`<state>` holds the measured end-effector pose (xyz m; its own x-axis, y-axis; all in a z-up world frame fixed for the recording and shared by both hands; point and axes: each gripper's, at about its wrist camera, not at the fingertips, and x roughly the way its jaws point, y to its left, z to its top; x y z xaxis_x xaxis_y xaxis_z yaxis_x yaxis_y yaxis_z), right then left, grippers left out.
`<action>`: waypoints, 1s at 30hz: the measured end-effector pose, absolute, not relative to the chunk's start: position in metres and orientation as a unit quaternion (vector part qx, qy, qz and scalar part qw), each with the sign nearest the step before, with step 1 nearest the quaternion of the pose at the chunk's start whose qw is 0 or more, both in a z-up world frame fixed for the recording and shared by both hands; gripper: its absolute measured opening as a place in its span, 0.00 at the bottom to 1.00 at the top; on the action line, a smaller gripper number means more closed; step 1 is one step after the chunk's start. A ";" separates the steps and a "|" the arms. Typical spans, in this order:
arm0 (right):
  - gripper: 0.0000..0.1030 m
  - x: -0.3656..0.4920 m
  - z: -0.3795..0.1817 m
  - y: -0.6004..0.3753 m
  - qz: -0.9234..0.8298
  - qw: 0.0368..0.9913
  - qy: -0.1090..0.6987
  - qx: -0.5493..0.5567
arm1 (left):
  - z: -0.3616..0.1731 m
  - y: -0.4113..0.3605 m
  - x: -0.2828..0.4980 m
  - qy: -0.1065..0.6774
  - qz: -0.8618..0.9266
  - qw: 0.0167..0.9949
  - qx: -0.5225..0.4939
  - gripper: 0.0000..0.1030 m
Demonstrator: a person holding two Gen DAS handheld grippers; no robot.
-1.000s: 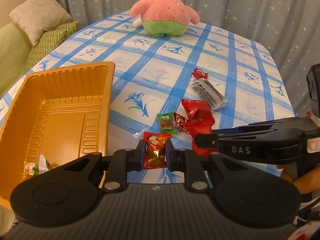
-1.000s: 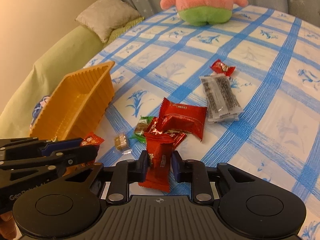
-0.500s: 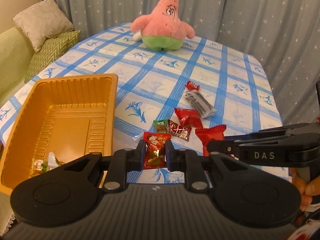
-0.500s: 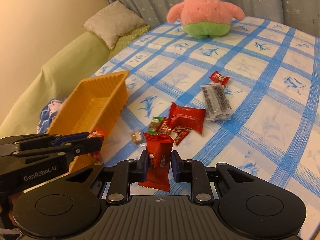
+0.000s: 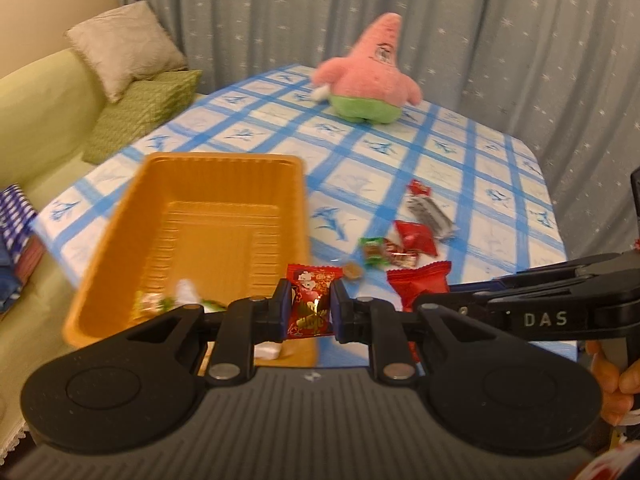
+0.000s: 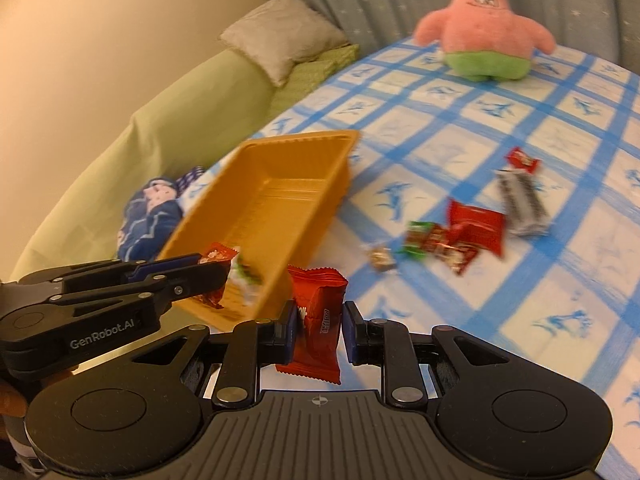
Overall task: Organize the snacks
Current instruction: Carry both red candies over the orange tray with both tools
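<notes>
Left wrist: left gripper [image 5: 309, 307] clamping red candy [image 5: 312, 304]

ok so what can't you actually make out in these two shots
- Snacks already in the orange tray: in the left wrist view the left gripper body covers the near end, and they are blurred.
- Print on the red packet in the right gripper: right wrist view, the pads cover part of it.
- Loose wrappers on the tablecloth: motion blur in the right wrist view, labels unreadable.
- The person: only fingertips, cut off at the left wrist view's right edge.
</notes>
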<state>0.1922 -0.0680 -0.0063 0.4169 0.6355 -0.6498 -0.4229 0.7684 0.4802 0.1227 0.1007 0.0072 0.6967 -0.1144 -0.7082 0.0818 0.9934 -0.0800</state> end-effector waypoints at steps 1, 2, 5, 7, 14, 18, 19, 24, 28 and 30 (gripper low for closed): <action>0.23 0.192 -0.005 -0.062 0.322 0.832 0.436 0.121 | 0.008 0.107 0.121 0.385 -0.048 0.922 -0.022 0.18; 0.23 0.191 -0.003 -0.056 0.326 0.831 0.434 0.120 | 0.009 0.113 0.119 0.384 -0.042 0.922 -0.023 0.18; 0.23 0.191 0.001 -0.039 0.336 0.830 0.430 0.117 | 0.010 0.133 0.116 0.382 -0.027 0.923 -0.026 0.18; 0.23 0.192 0.002 -0.026 0.341 0.829 0.428 0.115 | 0.010 0.144 0.116 0.381 -0.019 0.924 -0.026 0.18; 0.23 0.203 0.004 0.014 0.346 0.832 0.420 0.106 | 0.009 0.182 0.121 0.373 0.005 0.927 -0.025 0.18; 0.23 0.213 0.000 0.033 0.342 0.835 0.420 0.095 | 0.007 0.197 0.132 0.372 0.011 0.928 -0.020 0.18; 0.23 0.216 -0.001 0.038 0.339 0.837 0.420 0.092 | 0.006 0.201 0.136 0.372 0.012 0.928 -0.021 0.18; 0.23 0.233 -0.009 0.056 0.322 0.843 0.424 0.074 | -0.002 0.211 0.153 0.376 0.017 0.926 -0.016 0.18; 0.23 0.246 -0.017 0.067 0.307 0.847 0.430 0.054 | -0.008 0.216 0.166 0.379 0.014 0.925 -0.019 0.18; 0.23 0.252 -0.020 0.070 0.302 0.848 0.433 0.050 | -0.010 0.218 0.171 0.381 0.013 0.924 -0.019 0.18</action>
<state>0.2521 0.0700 -0.0203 0.4420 0.5563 -0.7037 -0.4692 0.8120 0.3473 0.1714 0.2175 -0.0102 0.7098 0.0099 -0.7043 -0.0386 0.9989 -0.0249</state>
